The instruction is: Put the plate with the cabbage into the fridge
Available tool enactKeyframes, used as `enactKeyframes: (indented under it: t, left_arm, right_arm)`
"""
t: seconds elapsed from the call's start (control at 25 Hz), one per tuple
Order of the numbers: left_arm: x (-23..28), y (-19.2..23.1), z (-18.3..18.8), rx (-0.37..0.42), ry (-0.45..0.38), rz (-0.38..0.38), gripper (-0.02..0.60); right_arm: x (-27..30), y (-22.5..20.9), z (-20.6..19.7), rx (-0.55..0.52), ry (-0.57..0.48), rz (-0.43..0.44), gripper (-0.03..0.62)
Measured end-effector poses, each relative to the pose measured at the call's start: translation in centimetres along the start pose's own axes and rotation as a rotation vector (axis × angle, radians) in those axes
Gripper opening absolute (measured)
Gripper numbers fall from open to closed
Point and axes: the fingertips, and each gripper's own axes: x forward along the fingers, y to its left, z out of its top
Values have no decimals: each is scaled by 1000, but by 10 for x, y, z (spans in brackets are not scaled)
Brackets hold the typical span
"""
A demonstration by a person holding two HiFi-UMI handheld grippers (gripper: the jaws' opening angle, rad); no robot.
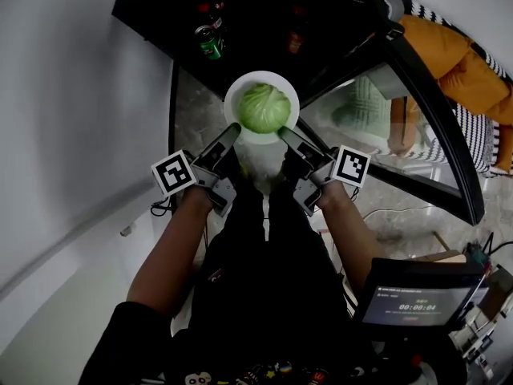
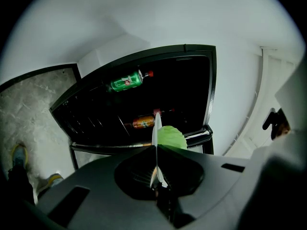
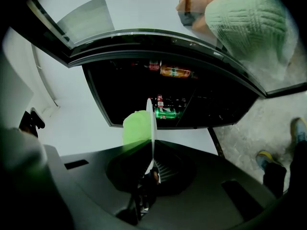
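A white plate [image 1: 280, 87] carries a round green cabbage [image 1: 264, 108] and is held in the air before the open dark fridge [image 1: 264, 22]. My left gripper [image 1: 232, 130] is shut on the plate's near left rim, my right gripper [image 1: 284, 133] on its near right rim. In the left gripper view the plate [image 2: 154, 128] shows edge-on with the cabbage [image 2: 171, 137] to its right. The right gripper view has the plate [image 3: 152, 121] edge-on and the cabbage [image 3: 136, 127] to its left.
A green can [image 1: 210, 42] lies on a fridge shelf, also in the left gripper view [image 2: 125, 82] with an orange can [image 2: 144, 122] below. The glass fridge door [image 1: 417, 111] stands open at the right. A person in orange [image 1: 457, 62] stands behind it. A screen [image 1: 413, 303] sits at lower right.
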Motion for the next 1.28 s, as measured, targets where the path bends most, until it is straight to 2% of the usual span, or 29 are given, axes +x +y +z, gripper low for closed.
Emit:
enactKeyframes:
  t: [0.24,0.48,0.84,1.28]
  left_arm:
    - [-1,7,1,10,2,38,12]
    - [-2,13,0,-65,30,130,12]
    - [-3,5,0,-63,12,162,12]
    - [-2,2,1,-38,1,165,12]
  right_arm:
    - [-1,-7,1,14,-5,-34,20]
    - [-3,-12,-3,128,-19,-102,20]
    - [-4,-6,-2,148,-48,-101,20]
    - [-5,-2,1,156,-94,-106,20]
